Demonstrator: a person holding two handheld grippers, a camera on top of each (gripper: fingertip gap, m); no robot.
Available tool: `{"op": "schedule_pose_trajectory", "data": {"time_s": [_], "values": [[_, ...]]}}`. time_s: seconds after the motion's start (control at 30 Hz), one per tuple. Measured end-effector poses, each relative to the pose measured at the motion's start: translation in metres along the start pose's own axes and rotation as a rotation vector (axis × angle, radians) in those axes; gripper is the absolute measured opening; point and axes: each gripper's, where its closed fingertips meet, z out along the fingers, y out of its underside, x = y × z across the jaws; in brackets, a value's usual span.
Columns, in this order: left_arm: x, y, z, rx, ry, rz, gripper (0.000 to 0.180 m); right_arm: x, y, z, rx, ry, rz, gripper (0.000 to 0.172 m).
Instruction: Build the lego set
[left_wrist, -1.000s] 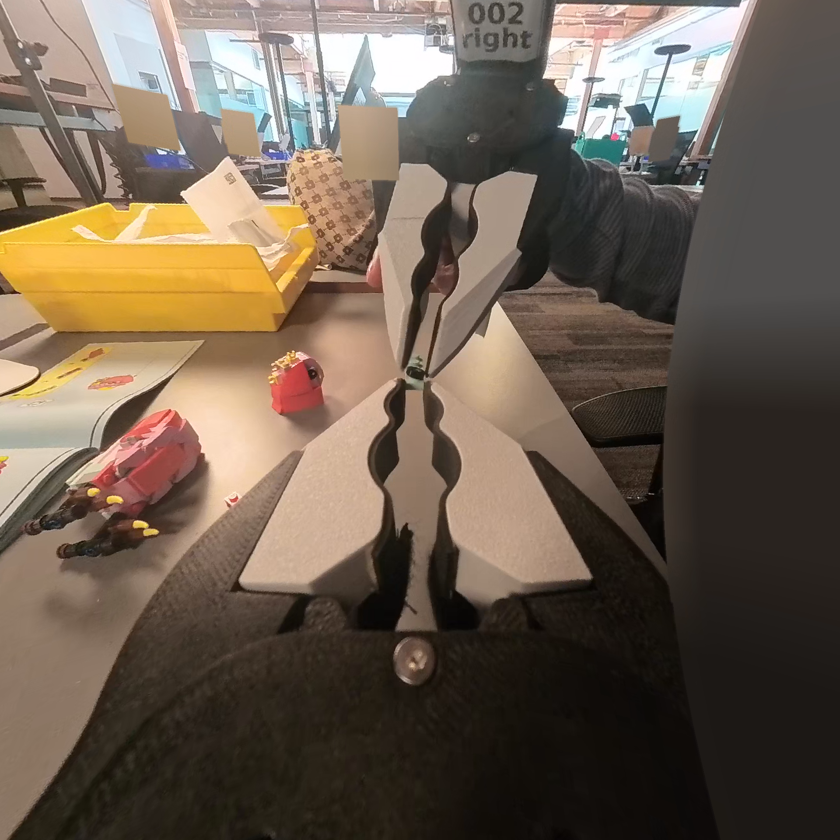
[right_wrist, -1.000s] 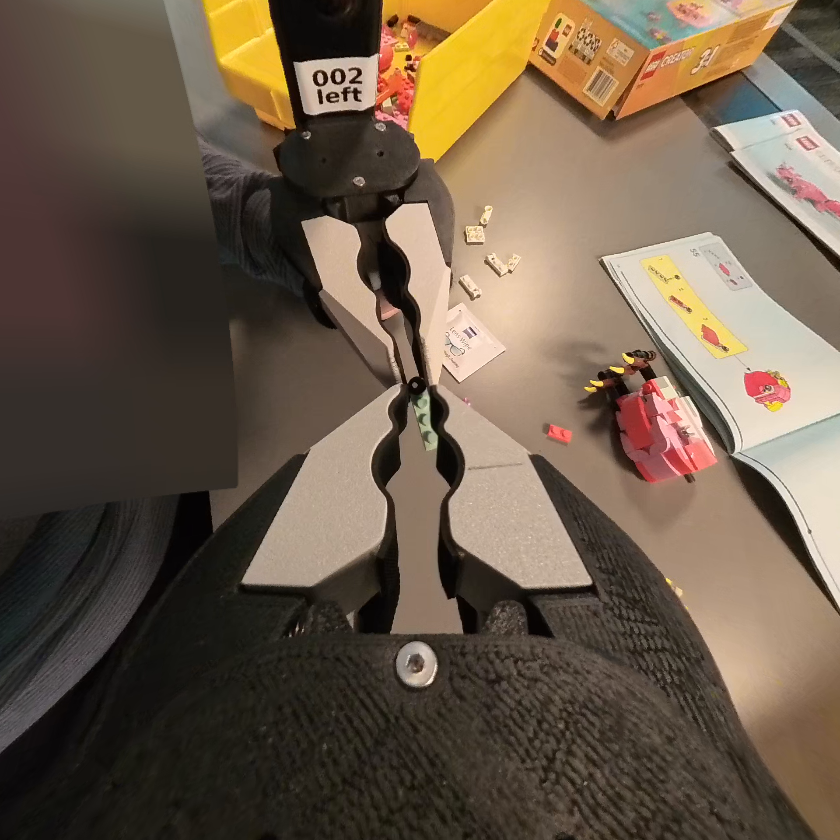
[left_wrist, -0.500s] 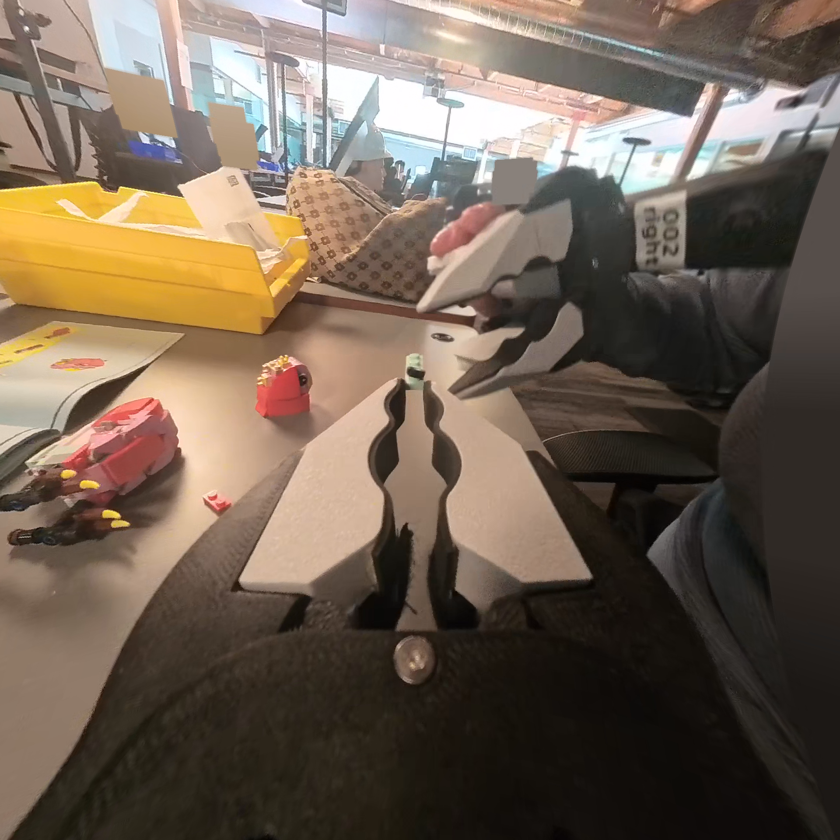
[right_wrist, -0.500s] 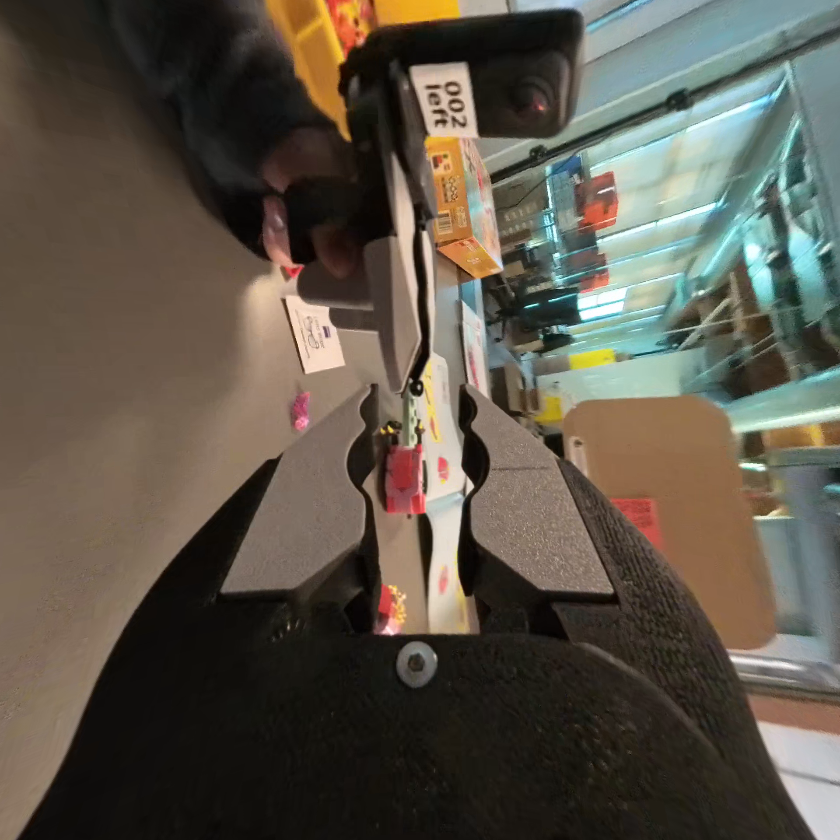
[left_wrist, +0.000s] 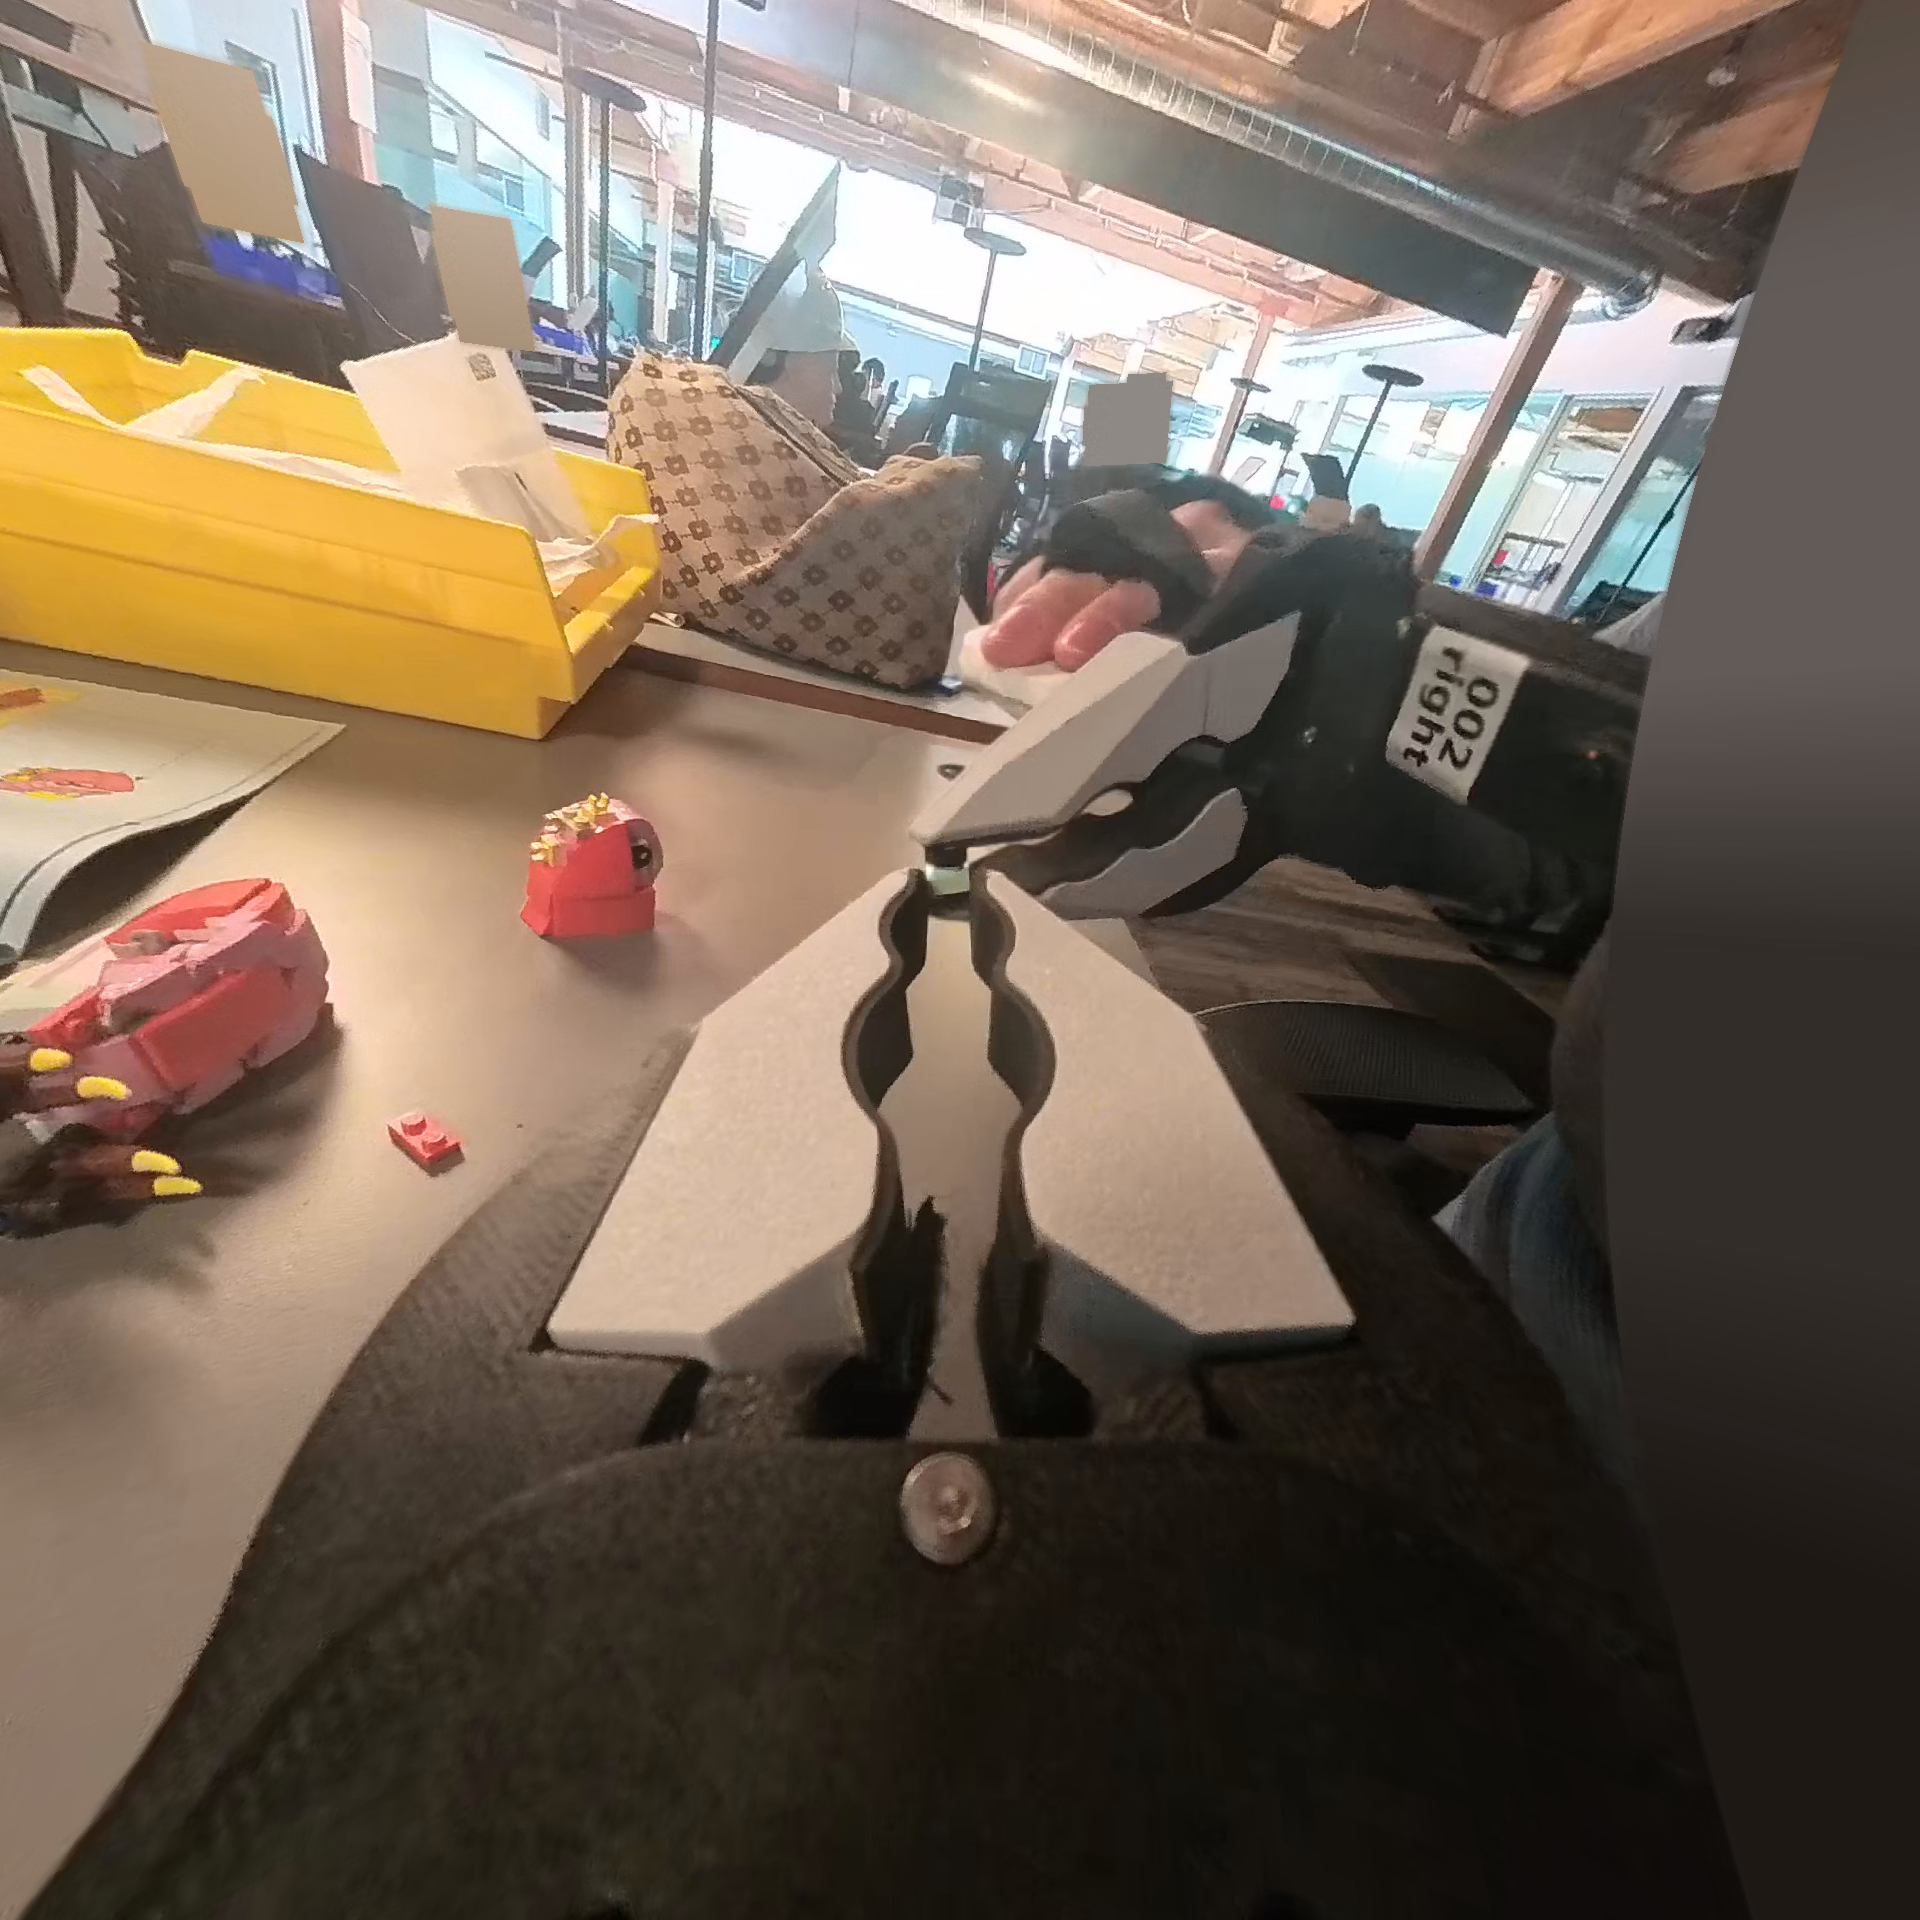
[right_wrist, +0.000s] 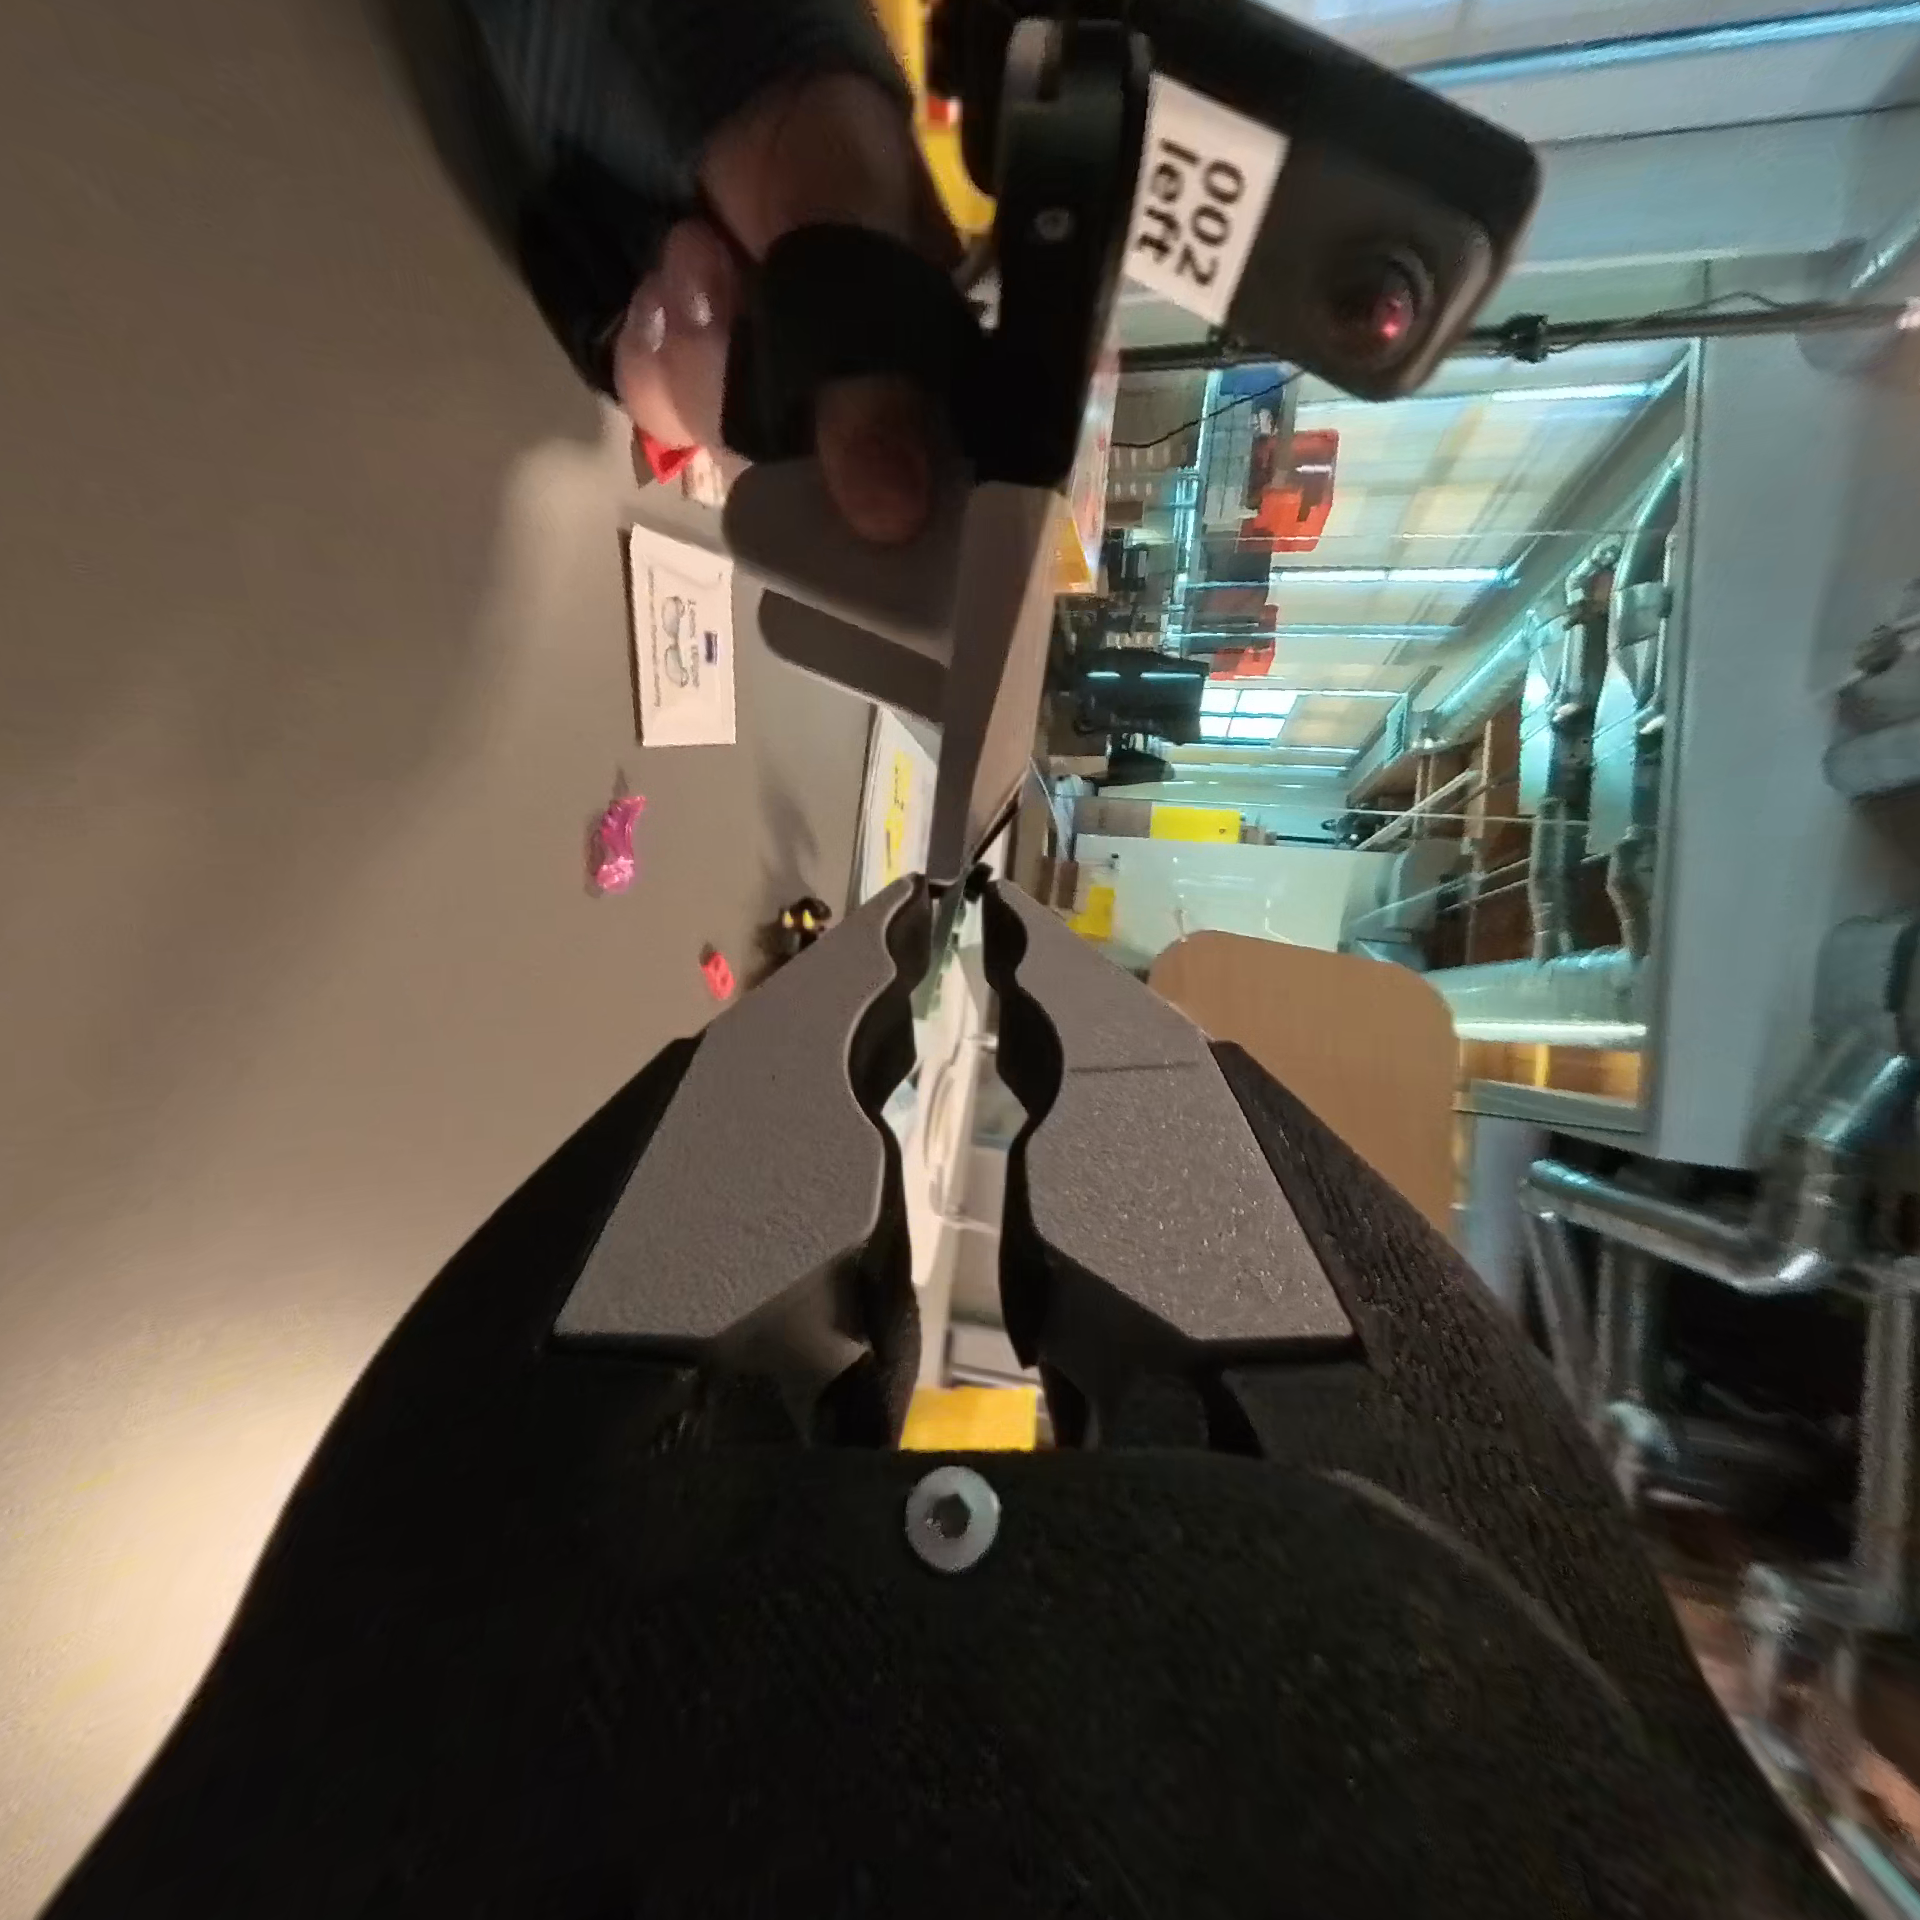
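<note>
My left gripper (left_wrist: 948, 889) is shut on a small pale green brick piece (left_wrist: 948, 882) that carries a black stud (left_wrist: 948, 854), and holds it above the grey table's (left_wrist: 436, 997) right edge. My right gripper (left_wrist: 964, 850) comes in from the right, rolled on its side. Its pads close on the same piece from above and below, the upper one on the black stud. In the right wrist view my right gripper (right_wrist: 953, 889) is narrowly shut. The green piece (right_wrist: 932, 987) and the left gripper's fingertips (right_wrist: 961, 831) lie between its pads.
On the table lie a red brick head (left_wrist: 592, 873), a red and pink body with yellow claws (left_wrist: 177, 1023), a small red plate (left_wrist: 426, 1141) and a booklet (left_wrist: 125, 769). A yellow bin (left_wrist: 270, 582) and a patterned bag (left_wrist: 790, 561) stand behind. A white packet (right_wrist: 681, 639) also lies there. Only a small space, under 4 cm, lies between the two pairs of fingers.
My right gripper let go of the green piece, opened, rolled onto its side and closed on it again from above and below. My left gripper kept its hold throughout.
</note>
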Motion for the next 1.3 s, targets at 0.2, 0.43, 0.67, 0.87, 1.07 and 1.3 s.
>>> {"op": "schedule_pose_trajectory", "data": {"time_s": [0.2, 0.43, 0.67, 0.87, 1.07, 1.3], "values": [[-0.002, 0.007, 0.003, -0.056, -0.021, -0.025, 0.006, -0.008, 0.003, 0.0, -0.04, -0.03, -0.204, 0.006], [-0.006, 0.015, 0.005, -0.109, -0.044, -0.048, 0.006, -0.016, 0.005, 0.002, -0.048, -0.097, -0.178, 0.004], [-0.006, 0.014, 0.003, -0.121, -0.054, 0.025, 0.008, -0.017, 0.004, 0.004, 0.028, -0.162, 0.291, 0.003], [-0.007, 0.013, 0.0, -0.138, -0.074, 0.074, 0.018, -0.015, 0.004, 0.005, 0.096, -0.181, 0.522, 0.003], [-0.008, 0.016, -0.001, -0.162, -0.078, 0.096, 0.022, -0.02, 0.01, 0.008, 0.111, -0.213, 0.644, 0.003], [-0.012, 0.018, 0.0, -0.153, -0.067, -0.03, 0.02, -0.017, 0.007, 0.012, 0.103, -0.177, 0.587, 0.004]]}}
